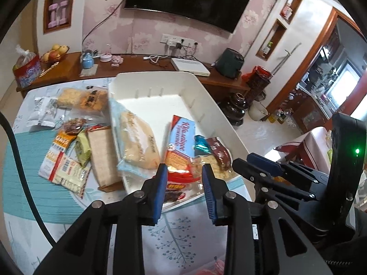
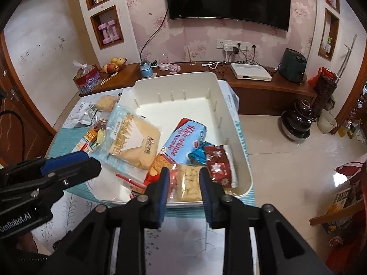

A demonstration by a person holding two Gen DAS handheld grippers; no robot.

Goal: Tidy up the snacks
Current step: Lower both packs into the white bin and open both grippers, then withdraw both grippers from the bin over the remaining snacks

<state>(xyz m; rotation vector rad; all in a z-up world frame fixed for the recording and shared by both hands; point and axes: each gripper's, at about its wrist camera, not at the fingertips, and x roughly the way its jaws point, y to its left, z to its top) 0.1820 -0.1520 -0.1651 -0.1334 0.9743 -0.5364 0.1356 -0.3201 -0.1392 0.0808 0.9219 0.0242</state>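
Observation:
A white bin [image 1: 206, 96] [image 2: 231, 105] stands on the table and holds a bread pack [image 1: 140, 139] [image 2: 135, 142], a blue cracker pack [image 1: 180, 142] [image 2: 183, 142], a dark red packet [image 1: 219, 153] [image 2: 216, 165], a teal packet [image 1: 201, 145] [image 2: 197, 154] and a clear bag of puffs [image 2: 189, 182]. Several snacks lie left of the bin: a brown pack [image 1: 101, 155], a white-orange pack [image 1: 62, 162], a green packet [image 1: 82, 149], a yellow pack [image 1: 84, 99] and a silver packet [image 1: 42, 112]. My left gripper [image 1: 184, 171] is open and empty above the bin's near end. My right gripper [image 2: 184, 174] is open and empty there too.
A wooden sideboard [image 2: 275, 84] behind the table carries a fruit bowl [image 2: 113, 65], a white box [image 2: 251, 74] and a dark appliance [image 2: 293, 65]. A dark jar [image 2: 300, 119] stands on the floor at right. The table's near part has a patterned cloth [image 1: 174, 236].

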